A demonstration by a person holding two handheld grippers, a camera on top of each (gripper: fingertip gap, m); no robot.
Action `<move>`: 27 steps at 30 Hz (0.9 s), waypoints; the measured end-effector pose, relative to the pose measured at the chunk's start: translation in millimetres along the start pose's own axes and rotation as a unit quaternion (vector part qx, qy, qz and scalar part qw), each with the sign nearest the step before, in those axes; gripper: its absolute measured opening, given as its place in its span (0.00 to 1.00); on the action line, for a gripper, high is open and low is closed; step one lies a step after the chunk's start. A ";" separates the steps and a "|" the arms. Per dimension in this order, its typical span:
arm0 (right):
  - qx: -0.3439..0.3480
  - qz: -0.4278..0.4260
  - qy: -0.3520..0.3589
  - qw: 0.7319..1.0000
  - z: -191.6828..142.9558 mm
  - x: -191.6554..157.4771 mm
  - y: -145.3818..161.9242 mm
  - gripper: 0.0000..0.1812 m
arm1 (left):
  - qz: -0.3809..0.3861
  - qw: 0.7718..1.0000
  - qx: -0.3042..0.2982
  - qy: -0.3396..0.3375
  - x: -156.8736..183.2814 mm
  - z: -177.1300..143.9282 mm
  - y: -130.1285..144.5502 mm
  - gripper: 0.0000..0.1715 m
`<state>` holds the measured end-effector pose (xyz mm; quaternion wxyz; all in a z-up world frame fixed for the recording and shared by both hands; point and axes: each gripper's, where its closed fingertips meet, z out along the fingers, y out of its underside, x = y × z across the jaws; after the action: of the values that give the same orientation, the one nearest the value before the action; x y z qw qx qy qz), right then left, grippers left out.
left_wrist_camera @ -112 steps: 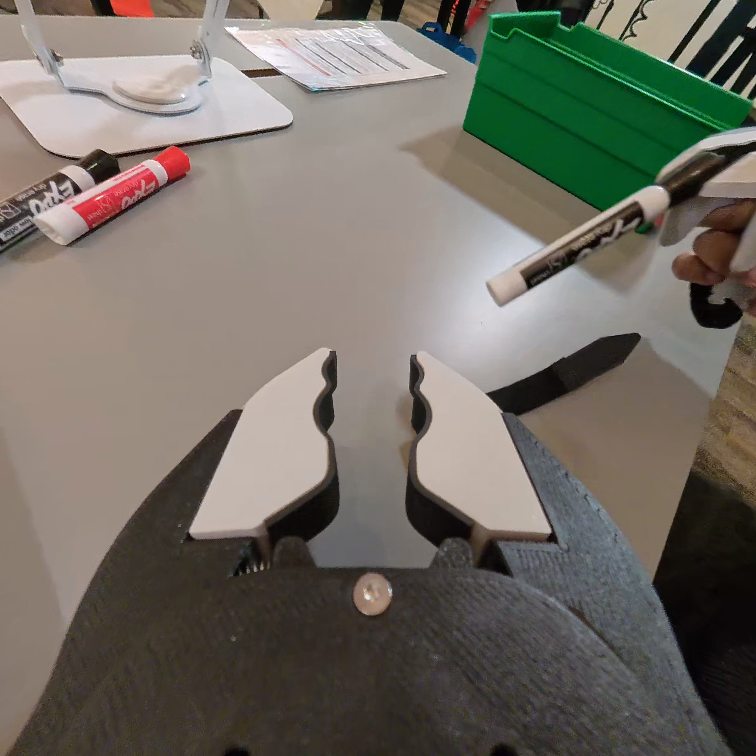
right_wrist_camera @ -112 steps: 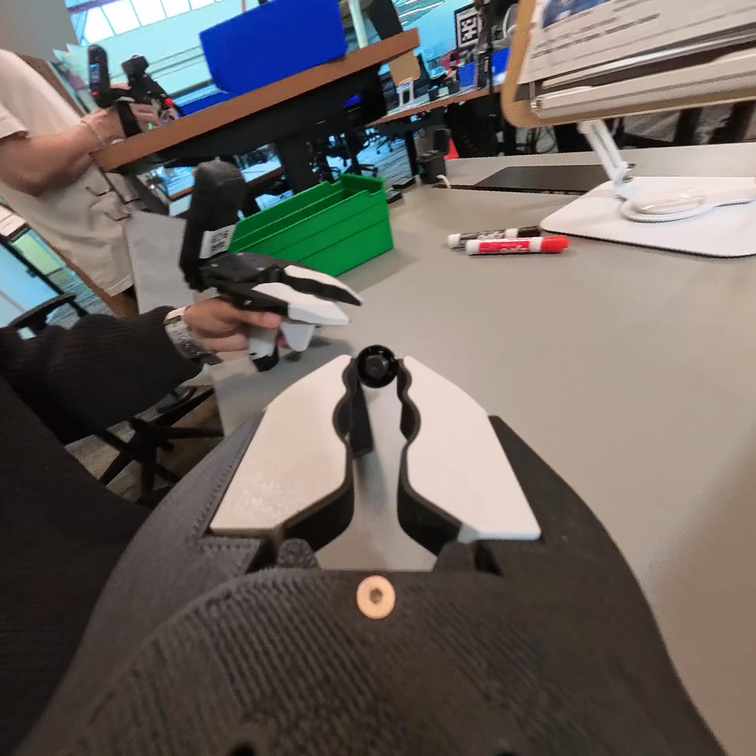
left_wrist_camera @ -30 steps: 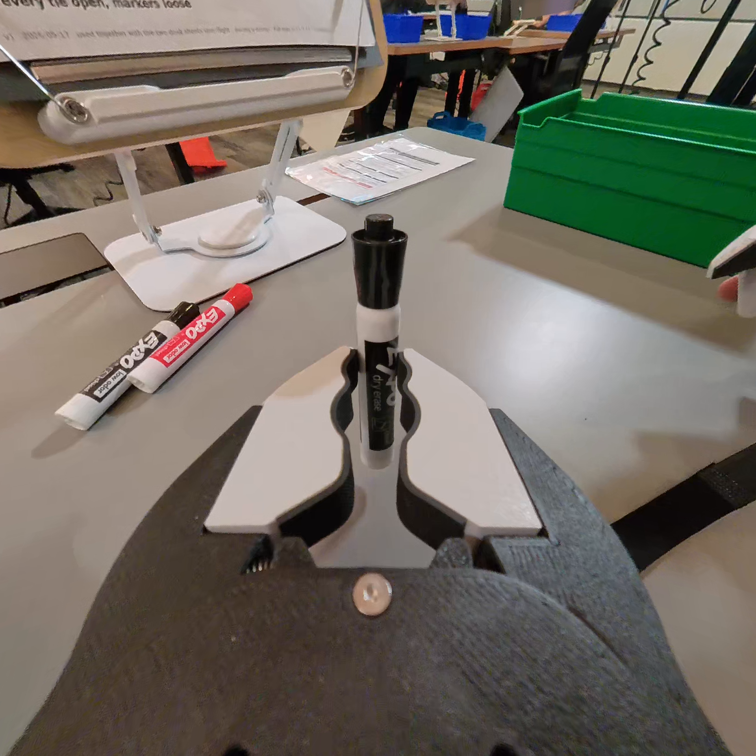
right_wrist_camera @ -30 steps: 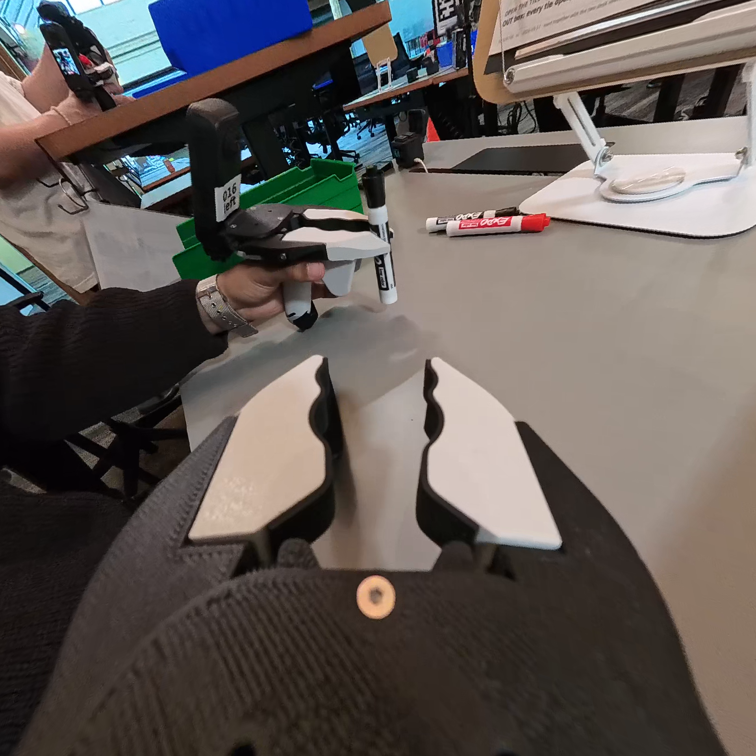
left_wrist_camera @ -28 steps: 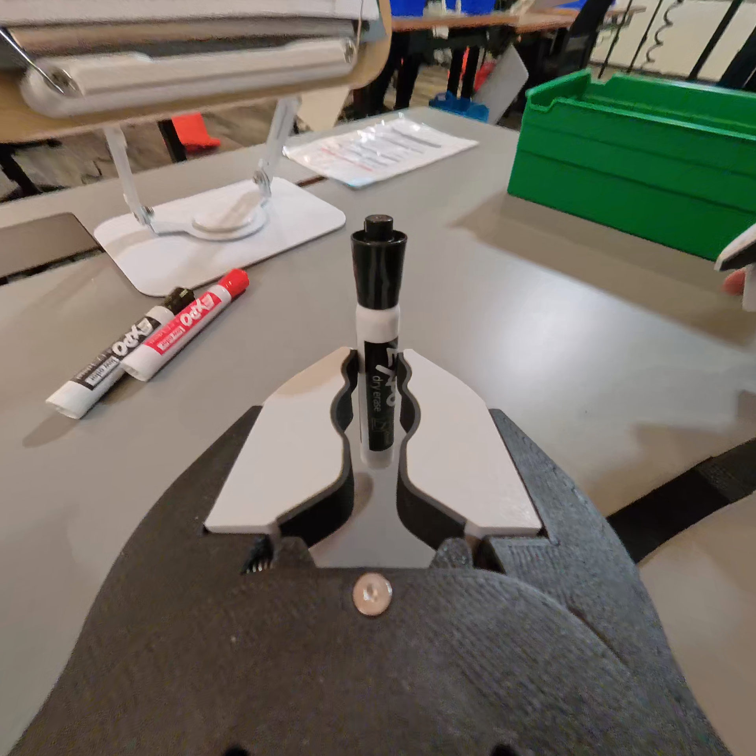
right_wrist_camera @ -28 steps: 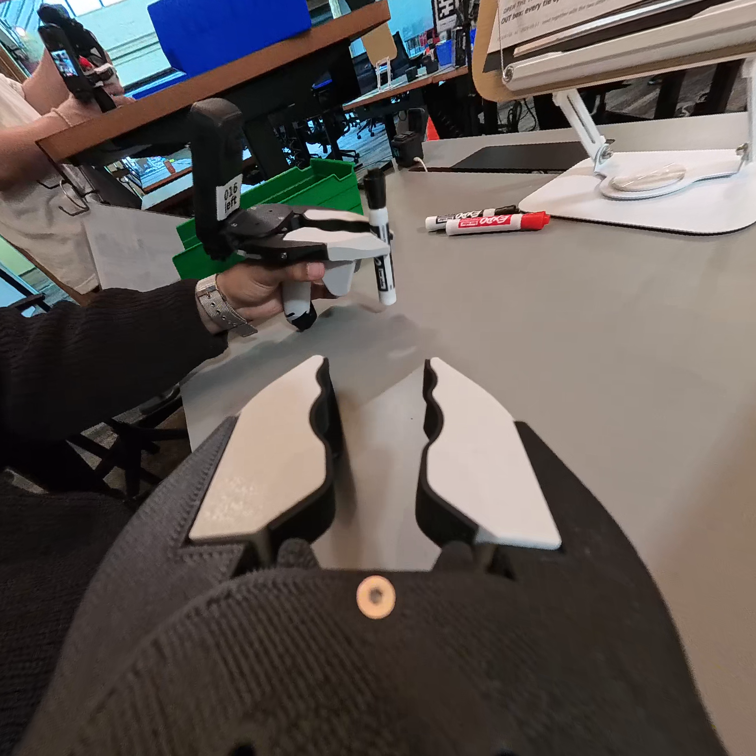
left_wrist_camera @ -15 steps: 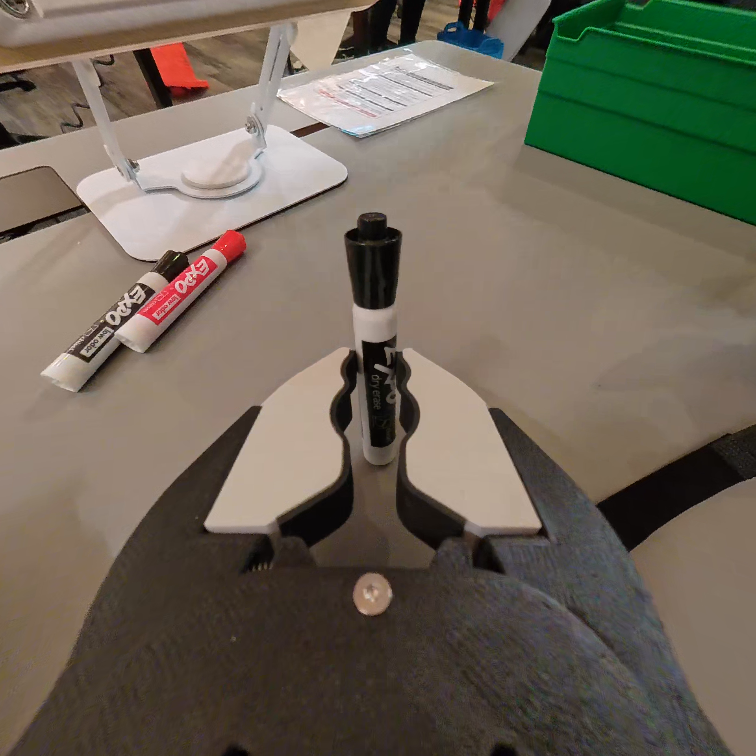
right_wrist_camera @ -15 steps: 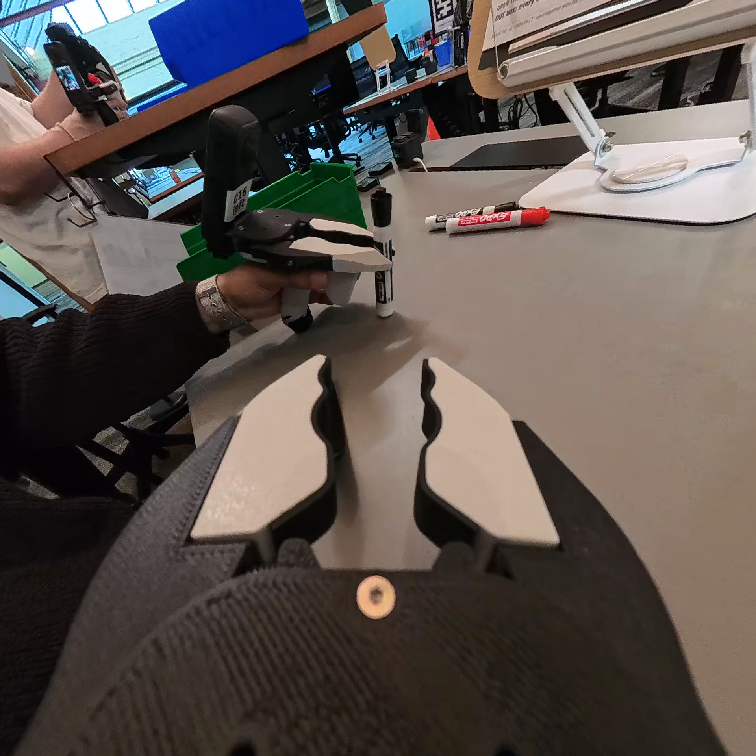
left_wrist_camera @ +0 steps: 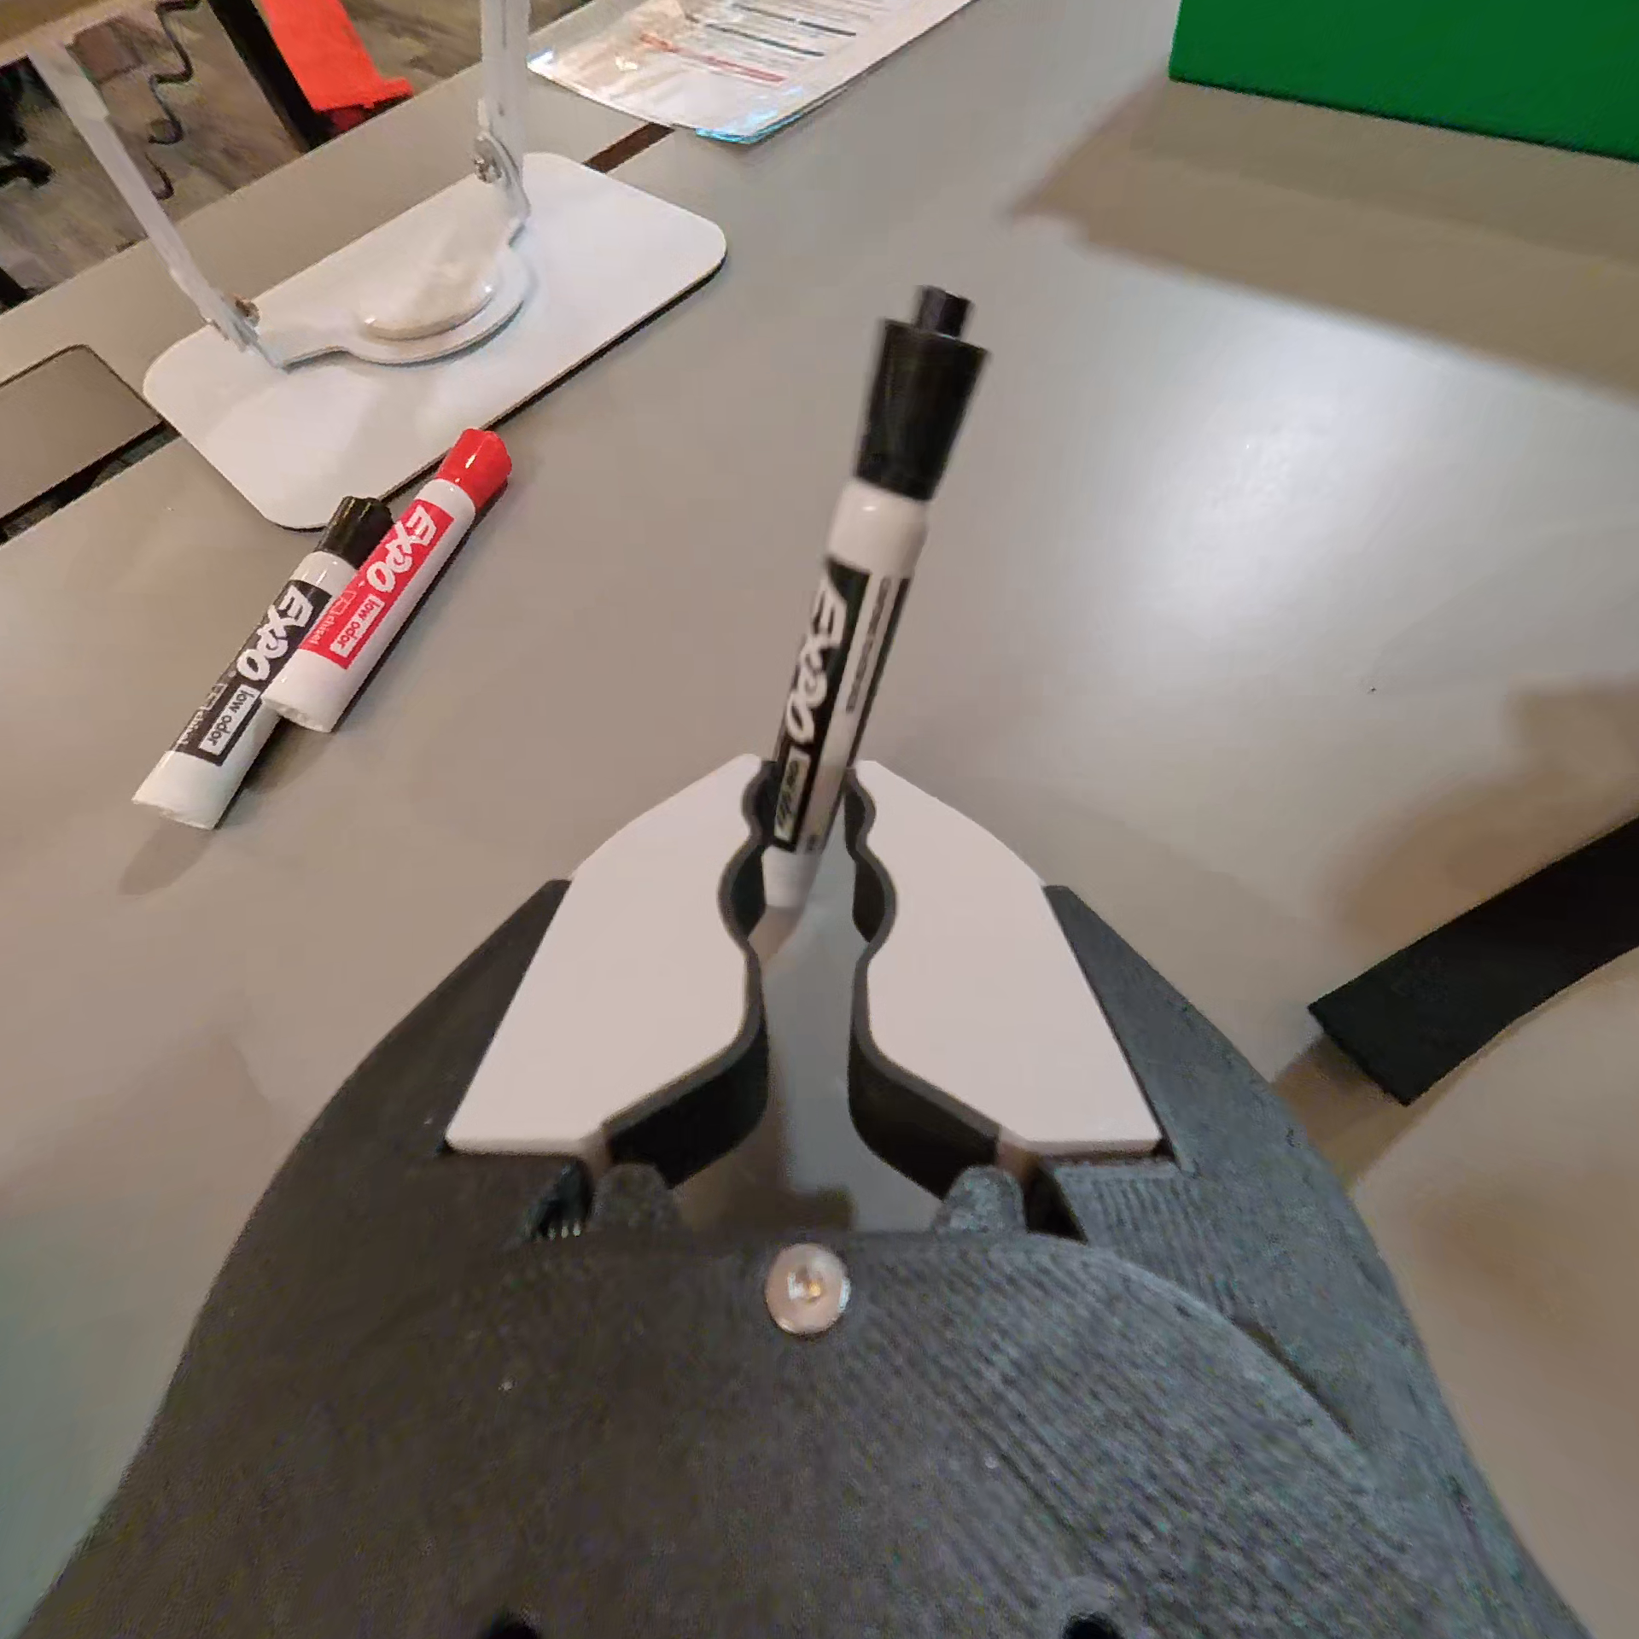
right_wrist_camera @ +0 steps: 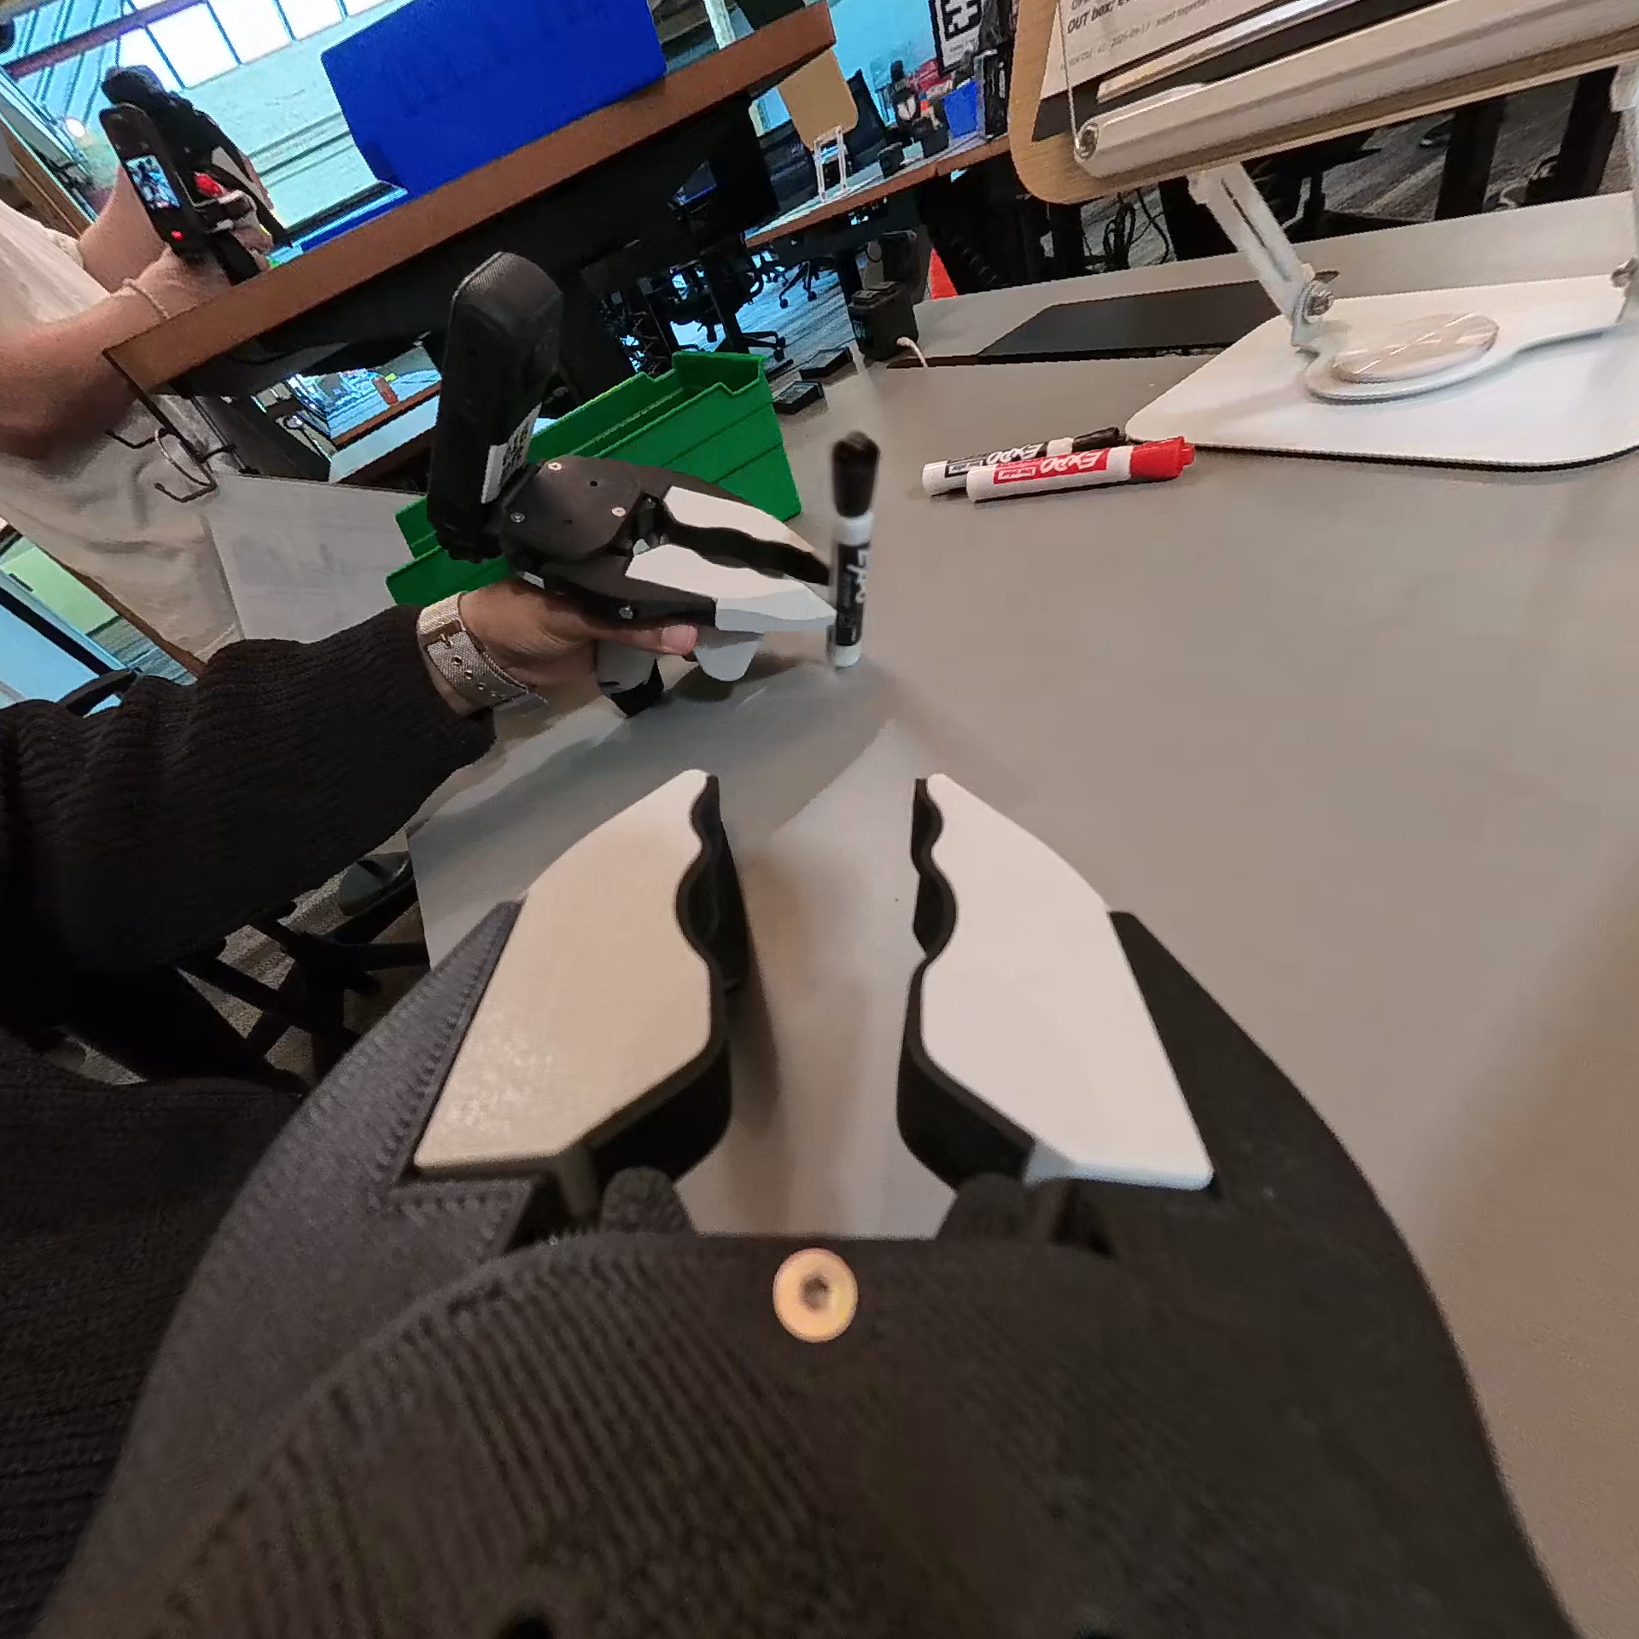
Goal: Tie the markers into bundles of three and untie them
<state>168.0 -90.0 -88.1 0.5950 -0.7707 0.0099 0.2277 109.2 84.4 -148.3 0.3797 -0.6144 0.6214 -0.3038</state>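
Observation:
My left gripper (left_wrist_camera: 807,772) is shut on a black-capped marker (left_wrist_camera: 887,532) near its tail, right at the fingertips. The marker stands cap up, leans a little to the right, and its tail touches the grey table (left_wrist_camera: 1197,621). The right wrist view shows the same gripper (right_wrist_camera: 825,594) and marker (right_wrist_camera: 854,532). A second black marker (left_wrist_camera: 257,674) and a red marker (left_wrist_camera: 390,576) lie side by side at the far left, also seen in the right wrist view (right_wrist_camera: 1011,461) (right_wrist_camera: 1073,470). My right gripper (right_wrist_camera: 811,789) is open and empty over the table. A black strap (left_wrist_camera: 1463,967) lies at the right.
A white stand base (left_wrist_camera: 426,310) sits behind the two lying markers. A green bin (left_wrist_camera: 1419,80) stands at the far right, and a printed sheet (left_wrist_camera: 754,53) lies behind. Another person's arm (right_wrist_camera: 53,355) shows at a far desk. The left gripper's tips are roughly 20 centimeters from the right gripper's. From either gripper's tips it is about 12 centimeters to the black strap (left_wrist_camera: 1463,967).
My left gripper has come down and the marker's tail now rests on the table. The marker has slipped toward the fingertips and tilted right. My right gripper stays open.

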 end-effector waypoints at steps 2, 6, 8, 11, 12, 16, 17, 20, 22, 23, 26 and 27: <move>0.000 0.001 0.000 1.000 0.1 0.3 0.4 0.23 | -0.010 1.000 0.002 -0.004 -3.2 -0.6 -0.3 0.01; -0.001 0.005 -0.002 1.000 0.6 0.4 1.0 0.23 | -0.011 1.000 -0.005 0.006 -1.1 0.5 1.3 0.01; -0.002 0.005 -0.002 1.000 0.6 0.6 1.4 0.23 | -0.002 1.000 -0.005 0.004 0.5 0.4 1.2 0.01; -0.003 0.007 -0.002 1.000 0.9 1.1 1.7 0.23 | 0.020 1.000 -0.005 0.000 3.6 1.1 0.5 0.04; -0.002 0.009 -0.002 1.000 1.0 1.3 1.7 0.23 | 0.038 0.999 -0.005 -0.004 4.1 2.9 -0.7 0.07; -0.003 0.019 -0.009 1.000 3.3 0.5 3.7 0.23 | 0.130 0.989 -0.066 -0.014 0.1 24.7 -10.9 0.19; -0.005 0.021 -0.011 1.000 4.0 0.2 4.4 0.23 | 0.148 0.984 -0.101 0.004 2.5 33.7 -10.5 0.24; -0.005 0.022 -0.011 1.000 5.1 0.4 4.4 0.23 | 0.191 0.965 -0.178 -0.010 -15.3 70.4 -13.7 0.27; -0.004 0.019 -0.009 1.000 4.6 0.1 4.0 0.23 | 0.197 0.955 -0.222 -0.015 -29.5 91.0 -13.0 0.17; -0.006 0.017 -0.008 1.000 3.9 0.1 4.5 0.23 | 0.190 0.954 -0.232 -0.008 -32.7 97.7 -15.1 0.14; -0.007 0.014 -0.001 1.000 -0.2 1.9 5.9 0.23 | 0.144 0.949 -0.275 0.058 -24.1 97.5 -15.5 0.13; -0.006 0.016 0.001 1.000 -2.2 3.0 6.4 0.23 | 0.115 0.949 -0.279 0.089 -14.7 94.1 -15.2 0.13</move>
<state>169.6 -93.2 -94.6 0.5864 -0.7744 0.0218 0.2367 196.2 106.5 -183.6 0.1687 -0.5910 0.7787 -0.1259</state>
